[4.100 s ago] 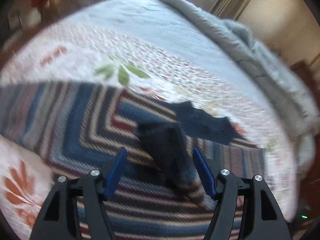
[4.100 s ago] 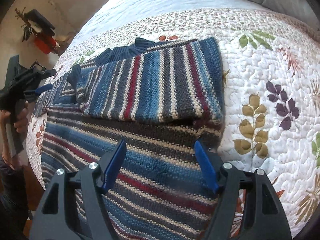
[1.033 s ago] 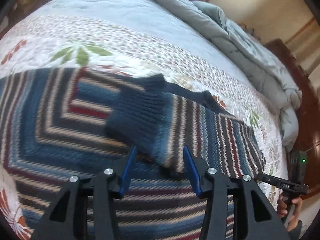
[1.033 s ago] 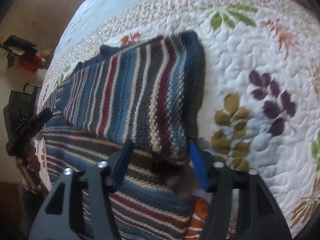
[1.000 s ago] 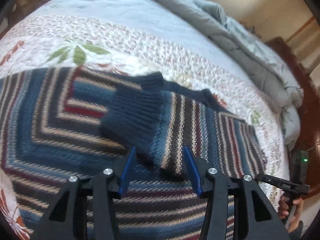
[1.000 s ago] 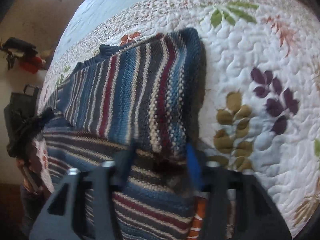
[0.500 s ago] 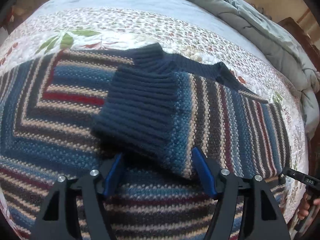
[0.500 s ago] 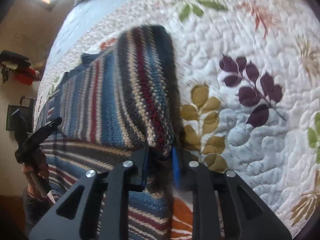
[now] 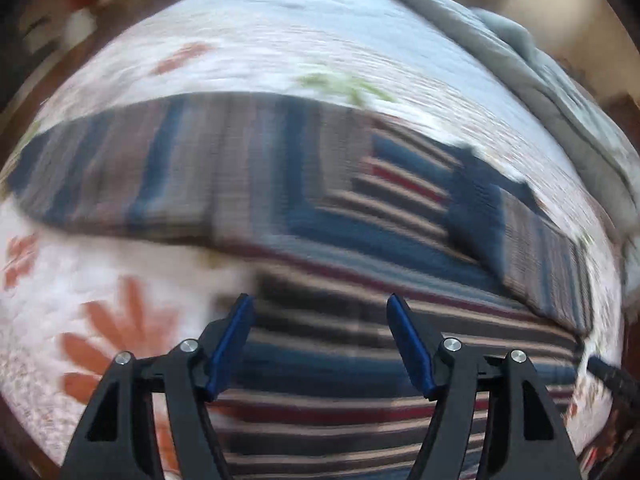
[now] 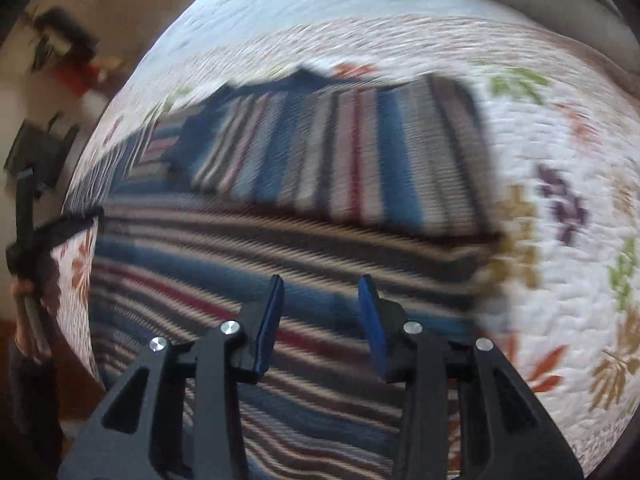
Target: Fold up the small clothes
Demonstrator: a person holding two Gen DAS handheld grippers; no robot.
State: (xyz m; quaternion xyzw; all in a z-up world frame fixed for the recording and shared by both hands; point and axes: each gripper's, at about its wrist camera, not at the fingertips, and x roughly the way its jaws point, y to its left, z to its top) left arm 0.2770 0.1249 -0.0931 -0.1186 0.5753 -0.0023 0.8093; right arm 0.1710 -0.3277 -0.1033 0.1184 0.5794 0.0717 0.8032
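A blue, red, grey and cream striped knit sweater (image 9: 320,216) lies spread on a quilted bed. One sleeve is folded across its body (image 10: 352,160), with the dark blue cuff (image 9: 476,216) lying on top near the neck. The other sleeve stretches out to the left (image 9: 120,168). My left gripper (image 9: 320,308) hovers open over the sweater's lower body, nothing between its blue pads. My right gripper (image 10: 320,292) is above the striped body below the folded sleeve; its jaws are opening and hold nothing. Both views are motion blurred.
The white quilt (image 10: 560,200) with leaf prints covers the bed, with a grey duvet (image 9: 540,64) bunched at the far side. In the right wrist view the other gripper (image 10: 36,216) and a hand holding it show at the left bed edge.
The left gripper has let go of the sleeve cuff and pulled back to the left over the lower body. The right gripper has released the folded sleeve's edge, opened and drawn back over the body.
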